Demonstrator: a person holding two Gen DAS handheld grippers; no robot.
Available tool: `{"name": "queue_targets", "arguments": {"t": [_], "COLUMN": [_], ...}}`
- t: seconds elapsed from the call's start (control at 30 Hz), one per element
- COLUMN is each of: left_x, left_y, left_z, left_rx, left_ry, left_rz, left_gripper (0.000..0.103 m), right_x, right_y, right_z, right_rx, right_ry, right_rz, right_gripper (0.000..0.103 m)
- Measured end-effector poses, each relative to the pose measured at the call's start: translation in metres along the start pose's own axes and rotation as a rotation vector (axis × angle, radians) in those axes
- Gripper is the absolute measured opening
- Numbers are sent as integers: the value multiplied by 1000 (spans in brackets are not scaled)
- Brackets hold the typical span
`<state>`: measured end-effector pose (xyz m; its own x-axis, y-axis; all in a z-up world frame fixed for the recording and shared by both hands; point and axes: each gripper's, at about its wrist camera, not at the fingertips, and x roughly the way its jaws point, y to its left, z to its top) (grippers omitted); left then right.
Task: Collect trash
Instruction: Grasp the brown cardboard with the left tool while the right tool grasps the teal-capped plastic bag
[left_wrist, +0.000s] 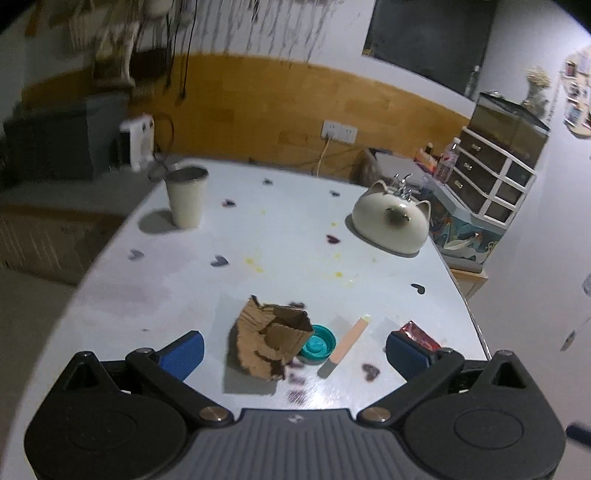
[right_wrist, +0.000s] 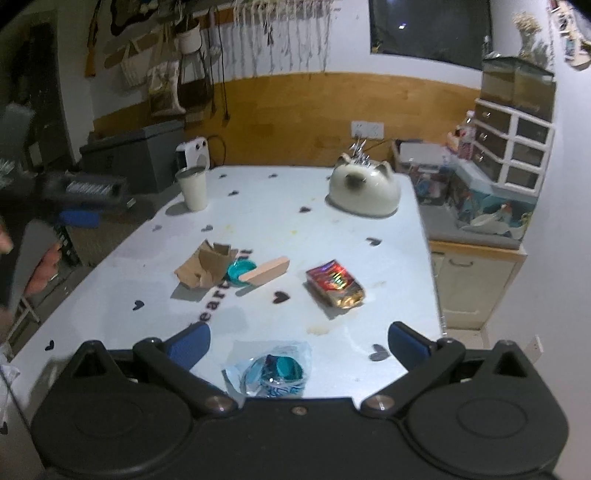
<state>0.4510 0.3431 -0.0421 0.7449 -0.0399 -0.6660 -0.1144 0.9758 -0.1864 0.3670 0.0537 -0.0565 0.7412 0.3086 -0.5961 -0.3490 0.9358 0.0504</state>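
Cardboard scrap (left_wrist: 269, 338) btwn spread left gripper (left_wrist: 294, 352) fingers.

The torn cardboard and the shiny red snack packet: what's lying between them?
A teal lid and a wooden stick leaning across it, seen in the right wrist view between cardboard and packet.

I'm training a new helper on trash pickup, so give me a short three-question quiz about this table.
1. True or false: the left gripper is shut on the torn cardboard.
2. What does the wooden stick rest one end on: A the teal lid, B the red snack wrapper, C the cup?
3. Which piece of trash lies nearest the right gripper?

Key: 1 false, it is open. 2 A. 3 the crumpled plastic bag.
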Motion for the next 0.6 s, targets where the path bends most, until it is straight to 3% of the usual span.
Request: {"name": "queue_targets", "arguments": {"t": [0.23,0.6], "left_x": [79,161], "left_y": [-4,4], "left_z": [12,14], "left_rx": [-24,-87], "left_ry": [107,240], "left_rz": [0,102], "left_gripper": [103,103], "right_x": [42,87], "right_y": [3,5], "right_z": [-6,-14], "right_rx": [13,12], "right_ry": [63,129], "right_rz": [2,-3], "right_gripper": [103,103]}}
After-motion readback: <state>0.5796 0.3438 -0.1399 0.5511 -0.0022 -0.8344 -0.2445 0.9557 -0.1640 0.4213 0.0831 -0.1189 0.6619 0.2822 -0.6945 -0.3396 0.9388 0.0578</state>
